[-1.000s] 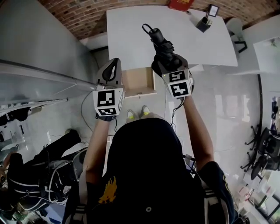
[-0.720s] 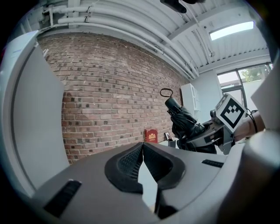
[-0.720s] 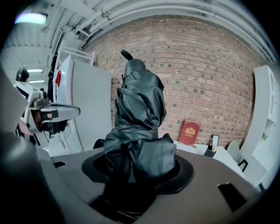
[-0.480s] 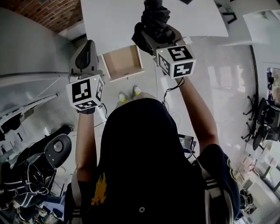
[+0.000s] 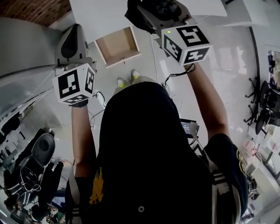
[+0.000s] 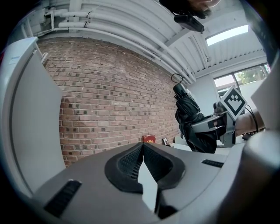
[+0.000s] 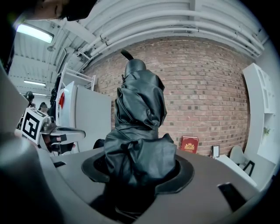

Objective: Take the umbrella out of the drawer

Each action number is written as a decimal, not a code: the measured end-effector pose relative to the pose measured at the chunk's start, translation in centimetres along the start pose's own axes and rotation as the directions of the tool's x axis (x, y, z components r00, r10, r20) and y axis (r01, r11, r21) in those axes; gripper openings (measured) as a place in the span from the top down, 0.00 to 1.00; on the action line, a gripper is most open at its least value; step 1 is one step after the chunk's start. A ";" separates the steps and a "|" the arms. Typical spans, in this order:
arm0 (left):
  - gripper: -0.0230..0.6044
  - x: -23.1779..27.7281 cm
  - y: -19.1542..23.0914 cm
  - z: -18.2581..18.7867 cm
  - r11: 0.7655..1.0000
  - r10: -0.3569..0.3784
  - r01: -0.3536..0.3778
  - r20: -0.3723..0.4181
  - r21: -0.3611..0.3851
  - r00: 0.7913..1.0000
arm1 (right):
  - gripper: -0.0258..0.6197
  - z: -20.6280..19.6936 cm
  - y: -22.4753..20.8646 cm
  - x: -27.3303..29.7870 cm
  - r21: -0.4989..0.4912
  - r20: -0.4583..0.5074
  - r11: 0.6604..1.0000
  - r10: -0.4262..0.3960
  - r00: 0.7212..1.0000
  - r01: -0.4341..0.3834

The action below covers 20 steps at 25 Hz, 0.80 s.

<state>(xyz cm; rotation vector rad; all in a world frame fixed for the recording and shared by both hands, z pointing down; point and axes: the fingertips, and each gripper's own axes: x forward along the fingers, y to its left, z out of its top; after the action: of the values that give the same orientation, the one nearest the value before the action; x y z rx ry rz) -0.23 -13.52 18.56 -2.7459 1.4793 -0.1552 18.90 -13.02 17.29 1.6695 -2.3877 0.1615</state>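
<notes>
Extraction looks done: folded umbrella [image 7: 138, 122] is clamped in the right gripper [image 7: 139, 175] fingers, roughly upright, at 2 o'clock from the open drawer [image 5: 114, 43]. Left gripper [image 6: 142, 148] fingers are together and empty, at the drawer's 9 o'clock. Next, probably: carry it over the tabletop [image 5: 105, 13] and set it down.

Umbrella [image 5: 159, 8] R of drawer [image 5: 117, 43], desk [image 5: 105, 13] behind.

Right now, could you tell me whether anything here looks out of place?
Only the drawer: it stands pulled open and looks empty. The folded umbrella is clamped in the right gripper, with no damage visible.
</notes>
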 end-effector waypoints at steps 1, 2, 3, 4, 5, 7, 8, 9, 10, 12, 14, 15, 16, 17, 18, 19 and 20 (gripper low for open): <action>0.93 0.0 0.2 0.1 1.000 0.001 -0.001 0.002 0.001 1.000 | 0.53 0.1 0.1 0.1 0.000 0.004 1.000 -0.001 1.000 0.001; 0.93 0.0 0.4 0.2 1.000 0.001 -0.001 0.005 0.002 1.000 | 0.53 0.3 0.2 0.2 -0.002 0.008 1.000 -0.002 1.000 0.002; 0.93 0.0 0.4 0.4 1.000 0.002 -0.002 0.007 0.002 1.000 | 0.53 0.5 0.2 0.2 -0.006 0.010 1.000 -0.004 1.000 0.004; 0.93 0.1 0.3 0.6 1.000 0.002 -0.002 0.008 0.001 1.000 | 0.53 0.6 0.1 0.0 -0.010 0.011 1.000 -0.005 1.000 0.005; 0.93 0.1 0.0 0.8 1.000 0.003 -0.003 0.009 0.001 1.000 | 0.53 0.8 -0.1 -0.3 -0.013 0.013 1.000 -0.004 1.000 0.004; 0.93 0.0 -0.3 1.1 1.000 0.009 -0.009 0.009 0.001 1.000 | 0.53 1.1 -0.3 -0.7 -0.013 0.020 1.000 0.002 1.000 -0.001; 0.93 -0.1 -0.2 1.2 1.000 0.012 -0.012 0.008 0.001 1.000 | 0.53 1.3 -0.2 -0.7 -0.013 0.024 1.000 0.005 1.000 -0.004; 0.93 -0.3 -0.1 1.2 1.000 0.015 -0.015 0.008 0.001 1.000 | 0.53 1.4 0.0 -0.7 -0.013 0.027 1.000 0.006 1.000 -0.005; 0.93 -0.5 0.1 1.2 1.000 0.017 -0.017 0.008 0.001 1.000 | 0.53 1.5 0.2 -0.7 -0.015 0.029 1.000 0.005 1.000 -0.005; 0.93 -0.8 0.4 1.0 1.000 0.019 -0.019 0.010 0.000 1.000 | 0.53 1.6 0.7 -0.7 -0.016 0.033 1.000 0.005 0.999 -0.004; 0.93 -1.0 0.3 0.9 1.000 0.020 -0.020 0.012 0.000 1.000 | 0.53 1.5 0.9 -0.8 -0.016 0.037 1.000 0.007 0.999 -0.006; 0.93 -1.1 0.2 0.9 1.000 0.021 -0.021 0.013 0.000 1.000 | 0.53 1.6 0.9 -0.9 -0.017 0.040 1.000 0.008 0.999 -0.008; 0.93 -1.1 0.1 1.1 1.000 0.022 -0.022 0.014 0.001 1.000 | 0.53 1.6 0.8 -1.0 -0.019 0.043 1.000 0.009 0.999 -0.008; 0.93 -1.1 -0.2 1.2 1.000 0.022 -0.022 0.016 0.002 1.000 | 0.53 1.7 0.7 -1.2 -0.023 0.045 1.000 0.008 0.999 -0.007; 0.93 -1.1 -0.3 1.3 1.000 0.022 -0.022 0.017 0.003 1.000 | 0.53 1.8 0.6 -1.4 -0.027 0.046 1.000 0.006 0.999 -0.005; 0.93 -1.1 -0.5 1.4 1.000 0.020 -0.020 0.017 0.003 1.000 | 0.53 1.8 0.6 -1.5 -0.029 0.045 1.000 0.004 0.999 -0.003; 0.93 -1.1 -0.5 1.3 1.000 0.018 -0.019 0.016 0.003 1.000 | 0.53 1.8 0.6 -1.5 -0.029 0.045 1.000 0.003 0.999 -0.002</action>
<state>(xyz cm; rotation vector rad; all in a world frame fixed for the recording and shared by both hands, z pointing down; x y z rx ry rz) -0.28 -12.34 17.18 -2.7238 1.4990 -0.1343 18.62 -11.88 15.19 1.6747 -2.4130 0.0909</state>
